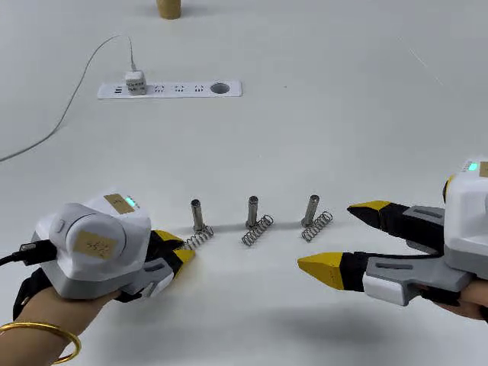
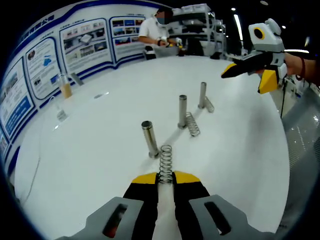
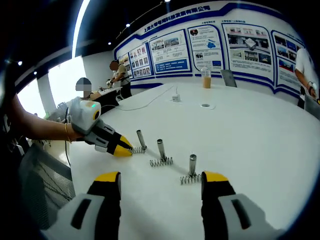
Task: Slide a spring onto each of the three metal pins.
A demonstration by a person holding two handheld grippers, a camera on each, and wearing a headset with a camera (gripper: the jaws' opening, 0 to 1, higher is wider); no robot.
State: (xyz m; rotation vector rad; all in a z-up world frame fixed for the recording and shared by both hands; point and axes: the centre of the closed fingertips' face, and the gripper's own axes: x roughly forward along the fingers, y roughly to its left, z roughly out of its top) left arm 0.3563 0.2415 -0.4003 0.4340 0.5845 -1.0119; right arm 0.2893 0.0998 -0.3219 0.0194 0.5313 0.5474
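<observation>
The left gripper [image 2: 165, 178] pinches the spring [image 2: 165, 159]; better lift it upright above the pin [image 2: 148, 139]; the right gripper [image 3: 161, 176] is released

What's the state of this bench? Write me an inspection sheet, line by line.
Surface: white table, no spills seen.
Job's things: left pin, middle pin, right pin upright; left spring, middle spring, right spring lie at their bases, none threaded.
Clutter: power strip with charger; cup at far edge.
Grippers: left gripper shut on left spring's end; right gripper open, empty.
Cables: white cable from charger; black cable into left gripper.
Surroundings: wall posters; person at another table.
</observation>
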